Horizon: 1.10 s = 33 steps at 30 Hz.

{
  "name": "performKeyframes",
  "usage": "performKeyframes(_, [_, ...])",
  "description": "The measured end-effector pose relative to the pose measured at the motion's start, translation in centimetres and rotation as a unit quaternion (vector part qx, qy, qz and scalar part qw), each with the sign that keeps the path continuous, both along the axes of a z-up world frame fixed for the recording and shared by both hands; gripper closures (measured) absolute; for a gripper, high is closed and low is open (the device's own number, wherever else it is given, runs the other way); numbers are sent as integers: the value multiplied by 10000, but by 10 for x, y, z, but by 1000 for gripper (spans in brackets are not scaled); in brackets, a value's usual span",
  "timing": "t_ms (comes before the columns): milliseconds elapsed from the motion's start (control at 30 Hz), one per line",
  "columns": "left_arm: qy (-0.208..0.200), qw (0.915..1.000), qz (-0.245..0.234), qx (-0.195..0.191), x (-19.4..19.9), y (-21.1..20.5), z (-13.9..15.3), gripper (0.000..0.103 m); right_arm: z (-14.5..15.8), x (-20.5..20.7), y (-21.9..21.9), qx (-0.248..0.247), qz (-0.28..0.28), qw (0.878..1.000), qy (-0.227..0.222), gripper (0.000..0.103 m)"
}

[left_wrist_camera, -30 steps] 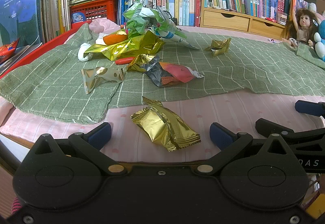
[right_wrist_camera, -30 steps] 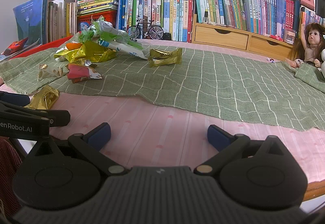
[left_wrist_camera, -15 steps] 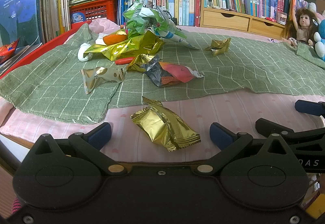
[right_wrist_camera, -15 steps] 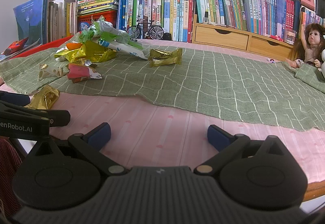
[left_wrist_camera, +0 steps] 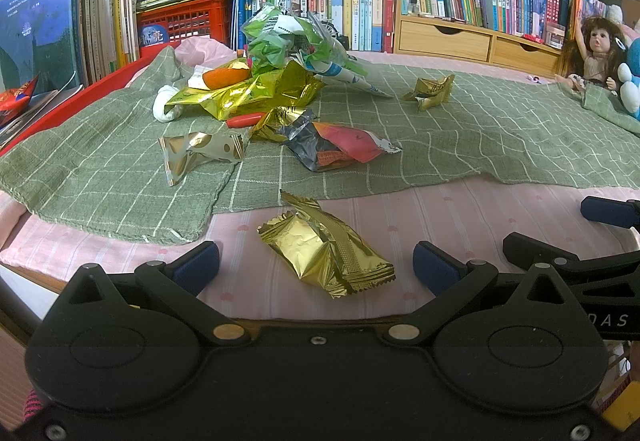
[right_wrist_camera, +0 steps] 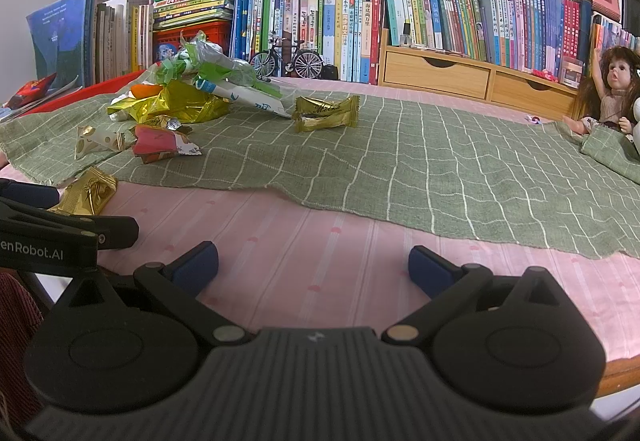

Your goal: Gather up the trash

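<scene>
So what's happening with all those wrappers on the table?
Someone holding two grippers is about to collect trash. The left gripper is open around a gold wrapper on the pink tablecloth, not touching it. The right gripper is open and empty. More wrappers lie piled on the green cloth.

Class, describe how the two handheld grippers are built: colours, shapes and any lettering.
Both the left gripper and right gripper are matte black with round pivot housings, brass-coloured pins and blue finger pads. White lettering reading "enRobot.AI" marks the left one's side, seen from the right wrist.
</scene>
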<state>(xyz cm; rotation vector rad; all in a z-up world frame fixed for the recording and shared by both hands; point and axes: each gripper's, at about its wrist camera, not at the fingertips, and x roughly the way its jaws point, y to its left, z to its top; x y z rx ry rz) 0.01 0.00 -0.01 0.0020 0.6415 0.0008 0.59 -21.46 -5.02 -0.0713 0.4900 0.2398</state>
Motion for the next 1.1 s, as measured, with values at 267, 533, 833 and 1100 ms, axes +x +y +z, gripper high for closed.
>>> performKeyframes(267, [-32,10000,-72,-14,-2,1,-1,0,3,2,-1,-7,13,10000,90,0])
performKeyframes(533, [-68,10000,-32,2,0,2,-1,0,1,3,0,2,12,10000,81,0])
performKeyframes(833, [-95,9997,12,-243,-1,8,6,10,17,9,-4,125,-20,9999,70,0])
performKeyframes(1100, [-236,9979,-129,-592,-14,14,11,58,46,3,-17,569,25,9974,-439,4])
